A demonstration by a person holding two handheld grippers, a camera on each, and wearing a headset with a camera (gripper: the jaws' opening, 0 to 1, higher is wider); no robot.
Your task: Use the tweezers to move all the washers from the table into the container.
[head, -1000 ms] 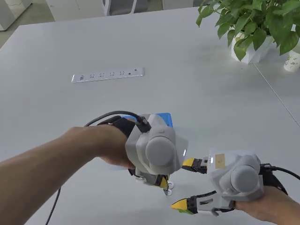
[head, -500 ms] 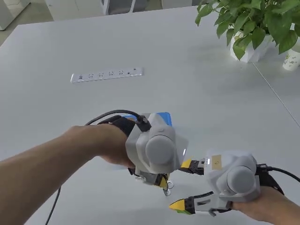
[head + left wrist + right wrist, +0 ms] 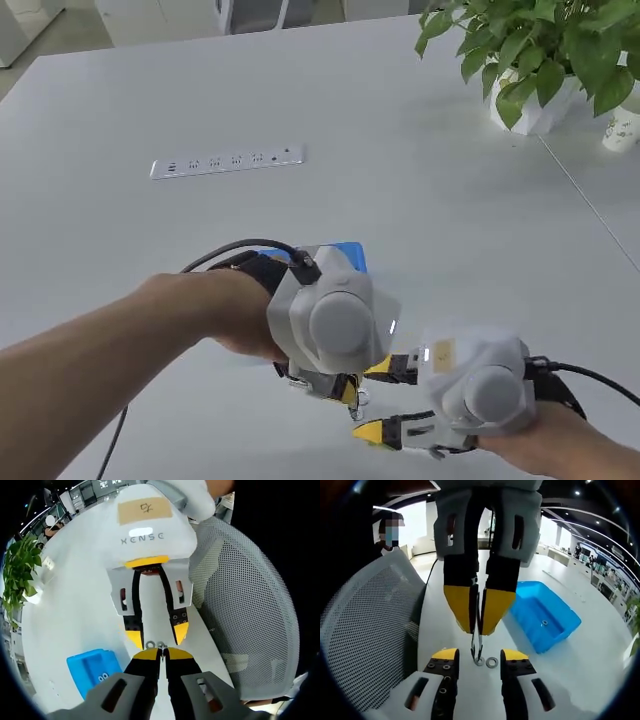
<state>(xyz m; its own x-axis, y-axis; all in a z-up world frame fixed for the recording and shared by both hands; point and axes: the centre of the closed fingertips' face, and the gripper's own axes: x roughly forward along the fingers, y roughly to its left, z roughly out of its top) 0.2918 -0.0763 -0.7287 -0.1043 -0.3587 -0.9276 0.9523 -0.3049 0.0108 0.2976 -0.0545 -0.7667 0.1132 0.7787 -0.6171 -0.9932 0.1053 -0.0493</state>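
Note:
Two small metal washers [image 3: 492, 661] [image 3: 150, 644] lie side by side on the white table near its front edge. My left gripper [image 3: 350, 392] [image 3: 161, 656] points down at them, shut on thin tweezers [image 3: 478, 640] whose tips touch the nearer washer [image 3: 479, 661]. My right gripper [image 3: 372, 400] [image 3: 479, 656] lies low on the table facing the left one, open, its yellow fingertips [image 3: 445, 655] either side of the washers. The blue container [image 3: 555, 630] [image 3: 348, 254] sits just behind the left gripper, with one washer [image 3: 544, 623] inside.
A white power strip [image 3: 228, 160] lies far back on the table [image 3: 400, 180]. A potted plant [image 3: 530, 50] stands at the back right. A grey mesh chair [image 3: 240, 595] [image 3: 365, 625] is close to the table's front edge.
My right gripper has slid left toward the left gripper's tip, bringing its open jaws around the washers. The left gripper and tweezers have stayed in place.

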